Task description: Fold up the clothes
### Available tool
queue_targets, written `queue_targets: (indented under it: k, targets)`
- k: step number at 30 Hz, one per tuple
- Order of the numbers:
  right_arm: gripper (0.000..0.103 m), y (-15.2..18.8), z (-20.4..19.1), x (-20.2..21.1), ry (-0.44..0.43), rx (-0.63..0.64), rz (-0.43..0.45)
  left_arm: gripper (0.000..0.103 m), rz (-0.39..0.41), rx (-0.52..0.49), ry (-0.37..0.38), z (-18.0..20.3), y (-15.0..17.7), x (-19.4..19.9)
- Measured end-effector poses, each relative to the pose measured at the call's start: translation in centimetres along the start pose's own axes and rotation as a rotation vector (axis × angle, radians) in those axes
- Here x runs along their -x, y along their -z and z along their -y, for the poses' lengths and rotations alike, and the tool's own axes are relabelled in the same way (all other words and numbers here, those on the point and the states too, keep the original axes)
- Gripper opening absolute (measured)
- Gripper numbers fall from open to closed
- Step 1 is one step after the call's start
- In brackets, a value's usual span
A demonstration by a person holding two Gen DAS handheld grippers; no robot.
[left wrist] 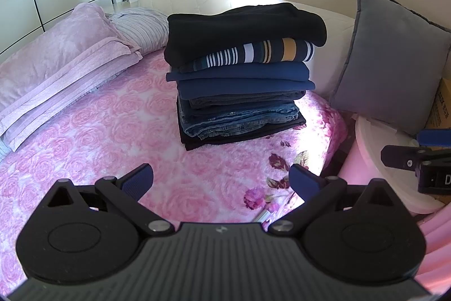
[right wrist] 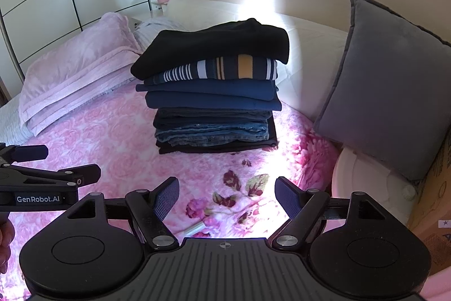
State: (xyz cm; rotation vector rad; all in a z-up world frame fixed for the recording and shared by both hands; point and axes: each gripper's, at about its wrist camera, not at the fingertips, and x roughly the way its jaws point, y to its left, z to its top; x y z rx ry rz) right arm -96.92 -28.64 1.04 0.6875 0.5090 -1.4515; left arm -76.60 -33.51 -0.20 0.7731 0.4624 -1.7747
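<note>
Folded clothes stack [left wrist: 242, 75] on pink floral bed [left wrist: 112, 137]. Left gripper [left wrist: 221, 182] and right gripper [right wrist: 227, 198] above bedspread: jaws apart, empty. Grey cushion [left wrist: 389, 58] right of stack.

"GenRobot.AI" stands on the left hand-held gripper [right wrist: 60, 175]'s black side.

Bare bedspread [right wrist: 118, 137] lies open before the clothes stack [right wrist: 214, 92].
</note>
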Motion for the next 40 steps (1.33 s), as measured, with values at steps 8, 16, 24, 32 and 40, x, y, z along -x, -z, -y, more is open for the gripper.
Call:
queue_targets:
  k: [8, 16, 24, 32, 40]
  targets:
    - [0.078, -0.4, -0.2, -0.3, 0.0, 0.009, -0.002, 0.101, -0.001, 0.002, -0.001, 0.0, -0.3, -0.4]
    - [0.078, -0.6, -0.2, -0.7, -0.004, 0.013, -0.007, 0.101, -0.008, 0.026, 0.001, -0.1, -0.6, -0.9]
    - [0.078, -1.0, -0.2, -1.2, -0.007, 0.017, -0.006, 0.101, -0.005, 0.038, -0.006, -0.3, -1.0, -1.5]
    - [0.078, -1.2, -0.4, -1.4, -0.006, 0.024, -0.008, 0.101, -0.001, 0.031, -0.006, -0.1, -1.1, -1.8]
    - [0.078, -1.3, -0.3, -1.6, -0.005, 0.029, -0.013, 0.101, -0.003, 0.037, -0.003, -0.1, -1.2, -2.2]
